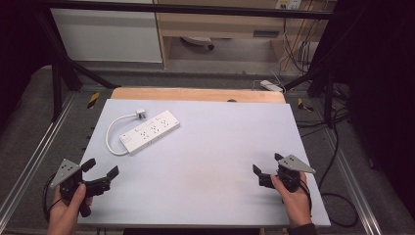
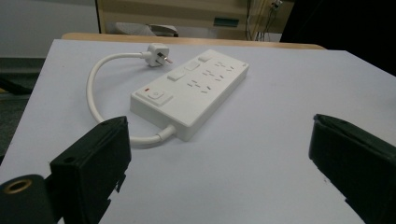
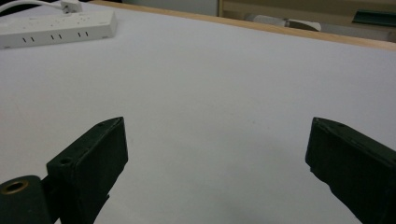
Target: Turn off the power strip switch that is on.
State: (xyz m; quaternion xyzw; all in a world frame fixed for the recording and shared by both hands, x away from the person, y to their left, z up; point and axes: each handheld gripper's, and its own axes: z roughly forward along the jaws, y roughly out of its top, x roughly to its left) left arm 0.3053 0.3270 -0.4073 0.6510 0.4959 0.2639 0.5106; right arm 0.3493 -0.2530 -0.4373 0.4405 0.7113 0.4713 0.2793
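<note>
**A:** From the high view, what do you see?

**B:** I see the white power strip (image 1: 149, 131) lying flat on the pale surface (image 1: 220, 161), at the far left. My left gripper (image 1: 103, 169) is near it, fingers wide with nothing in them. My right gripper (image 1: 266, 169) is well apart from it, fingers open too.

**A:** And the left gripper view?

**B:** The power strip (image 2: 189, 91) is a long, smooth, hard plastic box. Its cord (image 2: 100, 88) bends round to the plug (image 2: 157, 53). I think I should come at it across its short side and grab it in the middle.

**A:** The right gripper view?

**B:** The power strip (image 3: 56, 28) is far off, and my fingers (image 3: 88, 163) stand wide over the bare surface.
</note>
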